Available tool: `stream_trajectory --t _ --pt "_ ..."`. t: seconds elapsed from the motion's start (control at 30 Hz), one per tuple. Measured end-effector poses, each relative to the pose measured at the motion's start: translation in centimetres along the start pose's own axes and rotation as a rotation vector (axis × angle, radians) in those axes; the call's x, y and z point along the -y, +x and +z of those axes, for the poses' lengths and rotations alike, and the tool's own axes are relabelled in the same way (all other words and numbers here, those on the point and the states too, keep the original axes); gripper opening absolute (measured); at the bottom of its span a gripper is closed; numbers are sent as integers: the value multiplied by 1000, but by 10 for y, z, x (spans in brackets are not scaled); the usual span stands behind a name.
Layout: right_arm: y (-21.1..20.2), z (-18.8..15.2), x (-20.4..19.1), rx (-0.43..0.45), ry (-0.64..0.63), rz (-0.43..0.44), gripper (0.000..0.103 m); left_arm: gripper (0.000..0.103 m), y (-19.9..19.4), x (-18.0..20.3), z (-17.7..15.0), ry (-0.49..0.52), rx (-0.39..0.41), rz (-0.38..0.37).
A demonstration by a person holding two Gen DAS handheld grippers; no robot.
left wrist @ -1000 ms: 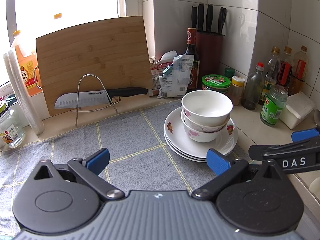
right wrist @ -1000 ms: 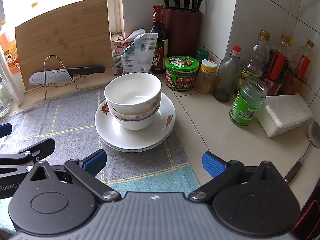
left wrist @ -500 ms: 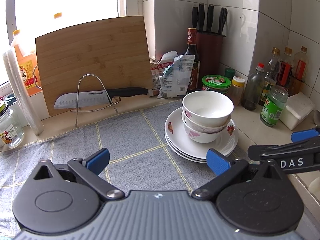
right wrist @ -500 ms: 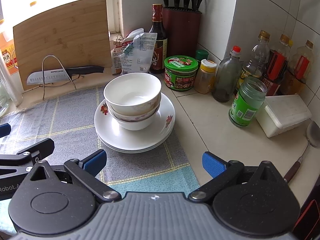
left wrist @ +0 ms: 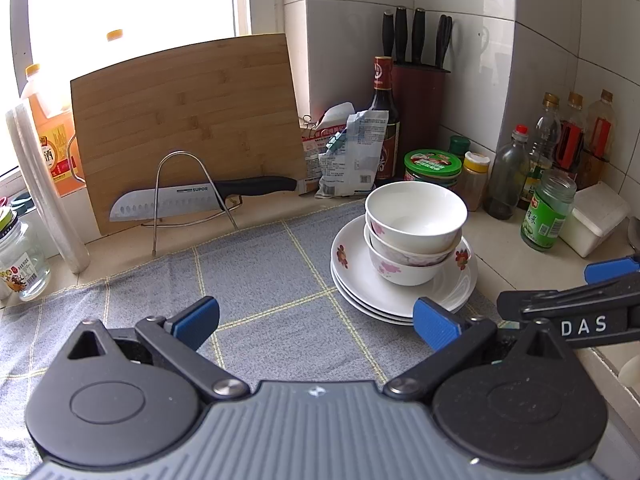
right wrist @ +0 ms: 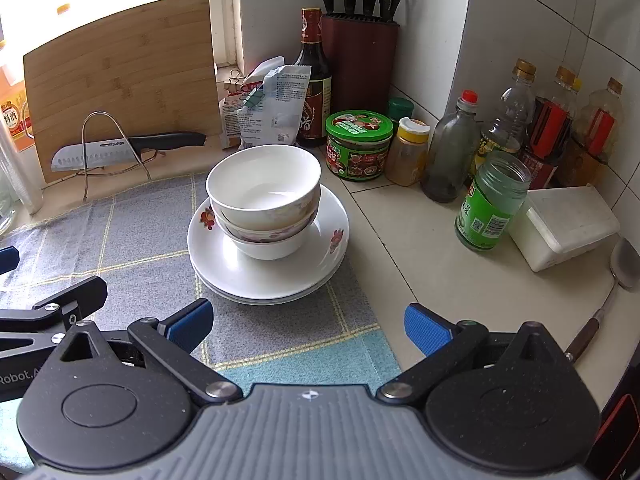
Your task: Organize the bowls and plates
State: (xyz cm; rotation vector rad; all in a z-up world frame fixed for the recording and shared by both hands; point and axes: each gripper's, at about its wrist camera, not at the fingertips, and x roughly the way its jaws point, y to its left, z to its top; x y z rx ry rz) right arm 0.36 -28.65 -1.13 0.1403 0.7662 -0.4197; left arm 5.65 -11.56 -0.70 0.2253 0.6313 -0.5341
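Two or three white bowls [left wrist: 416, 216] [right wrist: 264, 188] sit nested on a stack of white flowered plates [left wrist: 460, 280] [right wrist: 324, 248], on a grey checked cloth [left wrist: 260, 276] [right wrist: 136, 232]. My left gripper [left wrist: 316, 320] is open and empty, low over the cloth, left of and nearer than the stack. My right gripper [right wrist: 308, 324] is open and empty, just in front of the stack. Each gripper shows at the edge of the other's view.
A bamboo cutting board [left wrist: 188, 120] and a knife [left wrist: 192, 200] on a wire rack stand at the back. A knife block [right wrist: 360, 60], sauce bottles, a green-lidded jar [right wrist: 358, 144], a green glass jar [right wrist: 492, 200], a white box [right wrist: 564, 228] and a spatula [right wrist: 616, 276] crowd the counter right of the stack.
The right gripper has edged slightly forward and right, toward the stack. The left gripper has barely moved. Both stay open.
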Motion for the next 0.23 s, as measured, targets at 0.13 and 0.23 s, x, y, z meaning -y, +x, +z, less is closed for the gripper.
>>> stream_trajectory --t 0.13,0.23 --pt "0 0 -1 1 0 -3 103 102 0 0 0 1 1 1" --pt "0 0 -1 2 0 -3 103 102 0 1 0 -1 0 0"
